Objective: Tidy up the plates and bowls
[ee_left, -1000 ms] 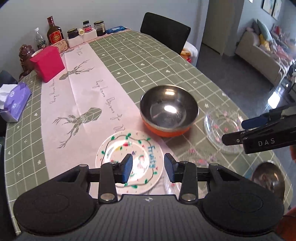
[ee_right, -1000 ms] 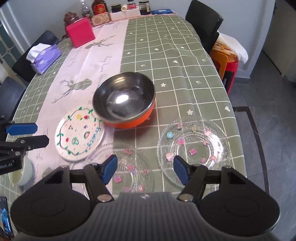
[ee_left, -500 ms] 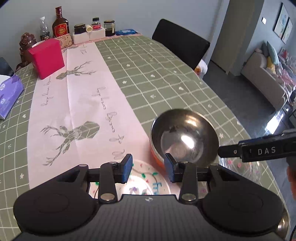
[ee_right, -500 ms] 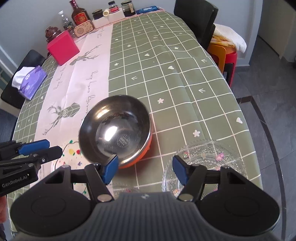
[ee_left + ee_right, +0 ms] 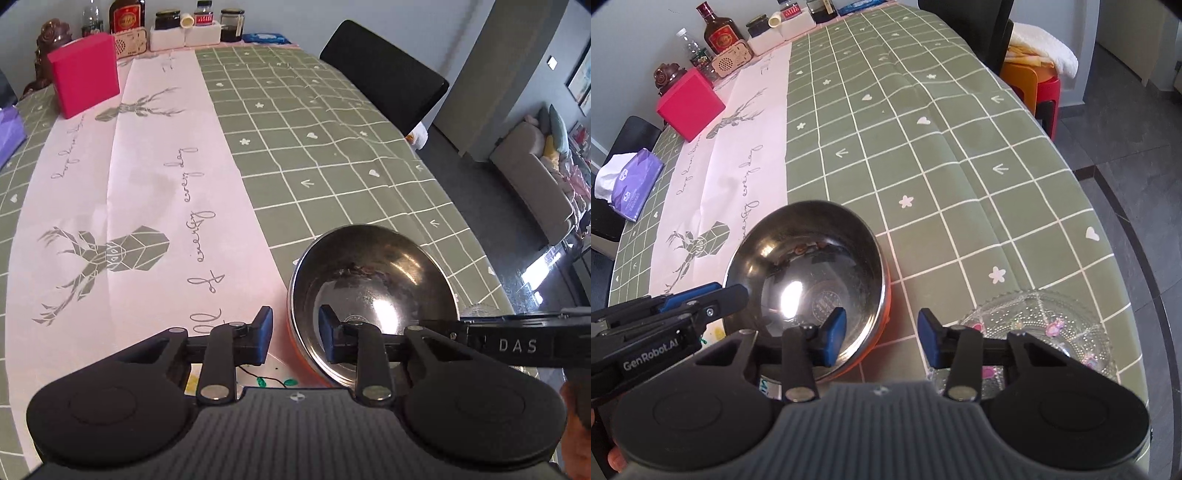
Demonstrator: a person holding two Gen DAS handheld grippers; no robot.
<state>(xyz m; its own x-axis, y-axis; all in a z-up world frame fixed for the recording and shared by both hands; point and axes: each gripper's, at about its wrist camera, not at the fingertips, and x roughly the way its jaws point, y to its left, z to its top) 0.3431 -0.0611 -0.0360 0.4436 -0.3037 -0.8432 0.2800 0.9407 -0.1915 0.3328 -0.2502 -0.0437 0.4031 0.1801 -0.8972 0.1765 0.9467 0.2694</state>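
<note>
Steel round bowl (image 5: 809, 284) with orange shell, left gripper (image 5: 295, 338) and right gripper (image 5: 882, 336) jaws wide astride its rim

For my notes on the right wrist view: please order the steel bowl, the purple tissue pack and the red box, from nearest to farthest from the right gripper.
1. steel bowl: just ahead of the right gripper, slightly left.
2. purple tissue pack: far left edge.
3. red box: far end, left.

left gripper (image 5: 295, 338) | advanced | now straddling steel bowl (image 5: 373, 295) rim
</note>
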